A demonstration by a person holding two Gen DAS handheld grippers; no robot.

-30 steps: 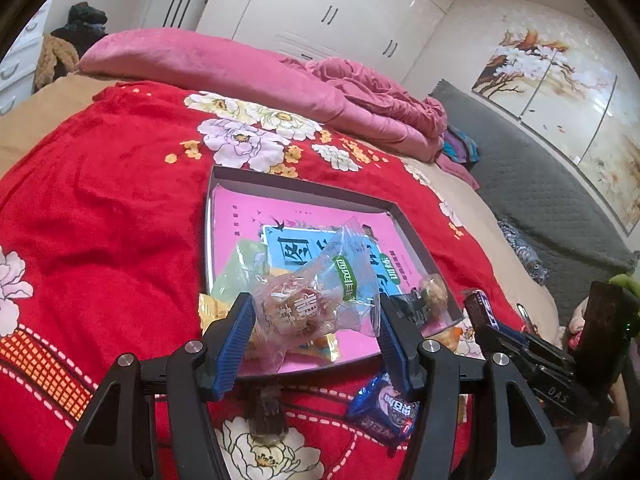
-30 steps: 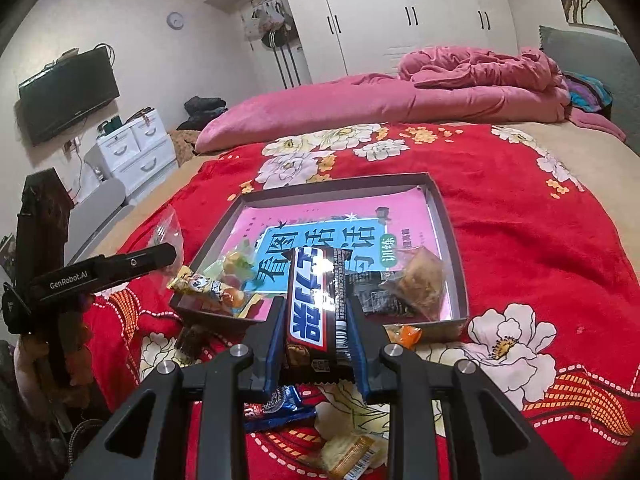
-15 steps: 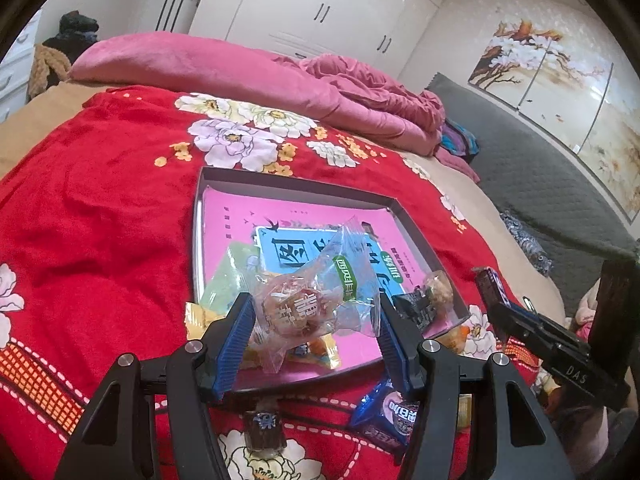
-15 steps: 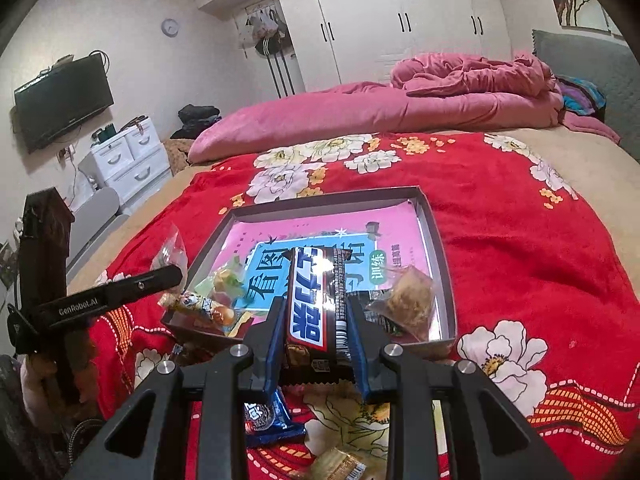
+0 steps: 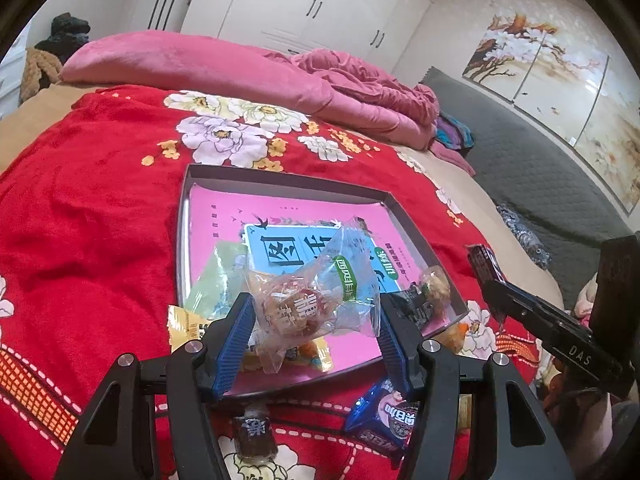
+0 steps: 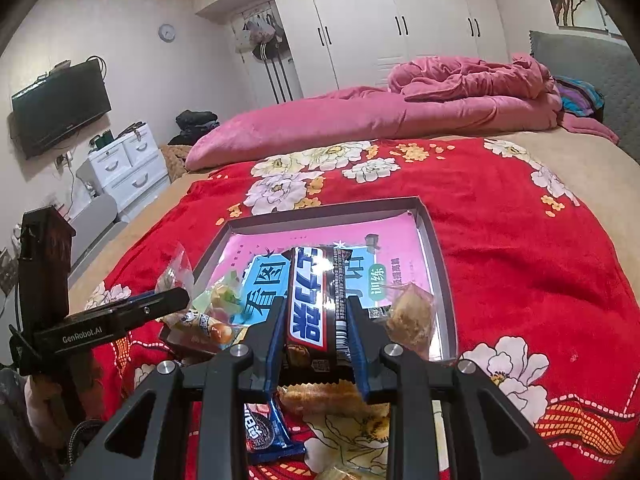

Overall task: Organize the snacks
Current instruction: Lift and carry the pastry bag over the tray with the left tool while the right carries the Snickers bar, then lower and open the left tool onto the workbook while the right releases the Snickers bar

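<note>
1. Right tool is clamped on the bar, gripped low across its width; most of the bar sticks out ahead, over the tray.
2. The bar looks light and fairly stiff, its wrapper glossy and probably slippery, so a mid-body hold suits it.
3. Left tool pinches a clear bag with a brown sweet inside, held above the tray's near edge.
4. The bag is soft and crinkly and will sag; better gripped around the sweet than by loose film.
5. Below both tools, loose snacks lie on the bed: a blue pack and a small dark sweet.
</note>
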